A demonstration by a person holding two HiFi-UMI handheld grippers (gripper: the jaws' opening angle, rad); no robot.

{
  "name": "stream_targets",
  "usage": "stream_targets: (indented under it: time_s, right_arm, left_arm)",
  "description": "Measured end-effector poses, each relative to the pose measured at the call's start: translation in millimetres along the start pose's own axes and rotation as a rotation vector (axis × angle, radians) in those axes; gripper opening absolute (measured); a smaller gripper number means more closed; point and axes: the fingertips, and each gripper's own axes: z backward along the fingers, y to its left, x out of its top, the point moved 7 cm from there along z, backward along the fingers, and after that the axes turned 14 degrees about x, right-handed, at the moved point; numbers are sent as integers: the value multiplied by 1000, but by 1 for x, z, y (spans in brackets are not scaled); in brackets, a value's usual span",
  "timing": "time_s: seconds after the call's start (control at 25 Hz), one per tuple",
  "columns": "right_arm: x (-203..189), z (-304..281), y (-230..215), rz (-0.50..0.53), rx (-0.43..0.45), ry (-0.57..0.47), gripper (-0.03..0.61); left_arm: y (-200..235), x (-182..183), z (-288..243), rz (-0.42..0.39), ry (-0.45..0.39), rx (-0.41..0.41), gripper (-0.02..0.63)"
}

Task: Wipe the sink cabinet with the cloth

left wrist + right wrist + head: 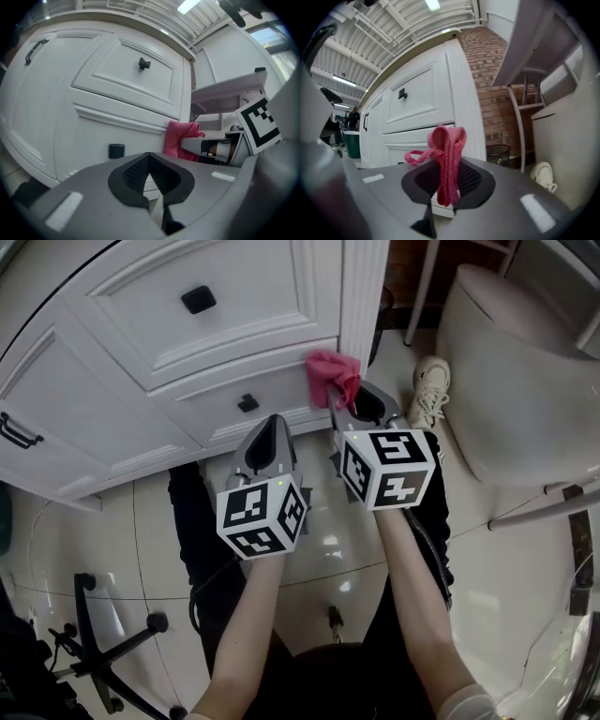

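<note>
Right claw (pixel 449 187) pinches the cloth (pixel 446 150), its bunch poking ahead toward the cabinet (pixel 422 108) (handy for wiping); left claw (pixel 150 161) is closed on nothing.

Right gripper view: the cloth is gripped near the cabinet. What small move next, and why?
Probably ease the right gripper forward to press the pink cloth against the lower drawer front. Its jaws are shut on the cloth, beside the cabinet's corner; contact is unclear.

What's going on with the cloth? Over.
Right gripper shut on cloth, by cabinet corner. Left gripper shut, empty. Nothing blocking.
</note>
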Motion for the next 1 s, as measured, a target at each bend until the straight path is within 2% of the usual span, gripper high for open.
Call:
stream_targets:
  time_s: [0.12,0.2,0.32,0.4,0.56,0.68,0.8,0.92,1.0]
  right_arm:
    - [-5,27,-38,-26,-70,-6,57]
    - [-10,36,-51,-23,-84,4,57]
    - [-16,40,-52,-20,-75,12,57]
    - [-20,36,-36,-23,-41,10,57]
    - [-34,0,30,-13,88,42,57]
    - [-47,-34,87,-25,183,55,57]
    - [-60,-68,142,-19,281,72,57]
    - [-81,-97,178,-13,343,109,57]
    - [-94,-111,187,-17,354,126,57]
  left_arm:
    - [-38,-9,-9,-27,19,-53,9]
    - [-54,-15,-12,-37,27,-72,9]
    - [-64,-17,-15,-44,24,-84,9]
    - [-55,-15,-12,-36,14,-69,9]
    - [5,-9,-1,-19,-5,28,9]
    - [64,-3,12,-31,-23,112,9]
    - [129,0,27,-3,-35,205,9]
    - [181,-1,42,35,-41,292,9]
    - [200,-6,46,37,-38,322,9]
